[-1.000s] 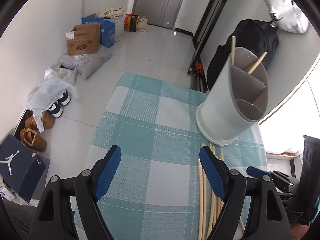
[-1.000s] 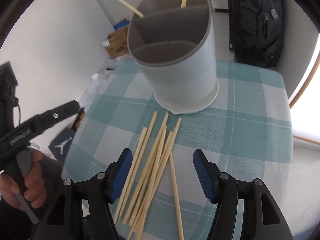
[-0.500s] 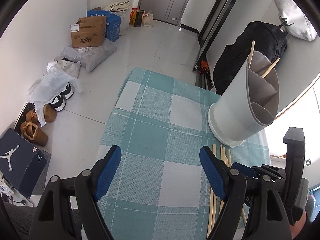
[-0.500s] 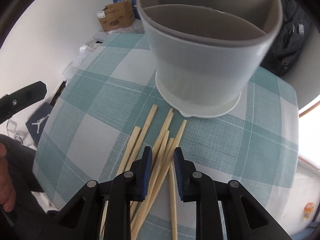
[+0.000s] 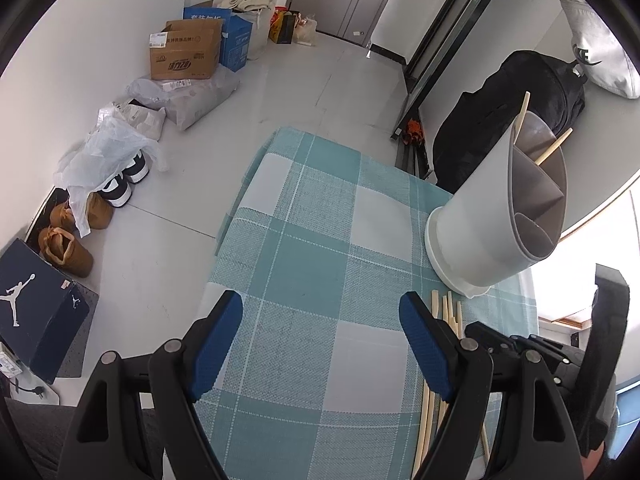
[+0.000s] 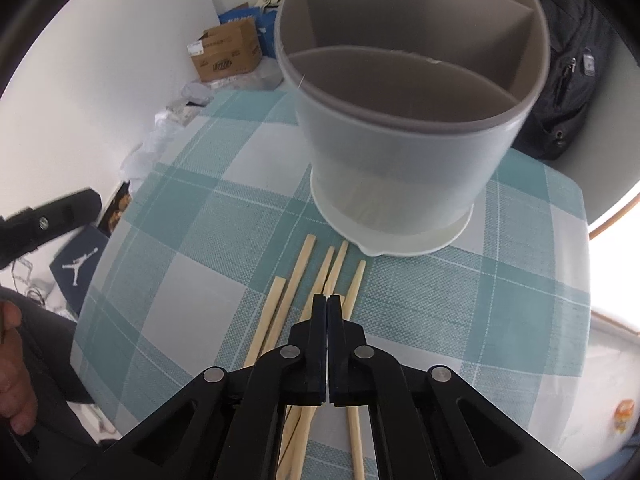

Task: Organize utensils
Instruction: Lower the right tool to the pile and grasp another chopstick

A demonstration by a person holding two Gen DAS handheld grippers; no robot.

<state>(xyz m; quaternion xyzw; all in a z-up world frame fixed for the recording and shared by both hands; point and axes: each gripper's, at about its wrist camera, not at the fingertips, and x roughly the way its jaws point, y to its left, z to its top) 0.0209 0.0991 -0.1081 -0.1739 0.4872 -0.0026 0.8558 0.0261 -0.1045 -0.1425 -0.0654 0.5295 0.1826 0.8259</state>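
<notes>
Lying loose on the teal-and-white checked tablecloth (image 6: 500, 300) that covers the table, the pale wooden chopsticks (image 6: 298, 276) fan out just in front of the grey three-compartment plastic utensil holder (image 6: 404, 128), their far tips almost at its white base. The right gripper (image 6: 327, 304) is low over the middle of that bundle with its two black fingers pressed together; whether a chopstick is pinched between them cannot be told, since the fingers hide the sticks beneath. Its placement over the centre of the pile suggests a pick-up of one stick for the holder, whose far compartment already has two chopsticks leaning in it. The near compartments look unfilled. The left gripper (image 5: 320, 344) hangs over bare cloth to the left of the sticks, blue pads (image 5: 214, 344) spread wide and holding nothing, probably kept aside so it does not crowd the right one's work.
</notes>
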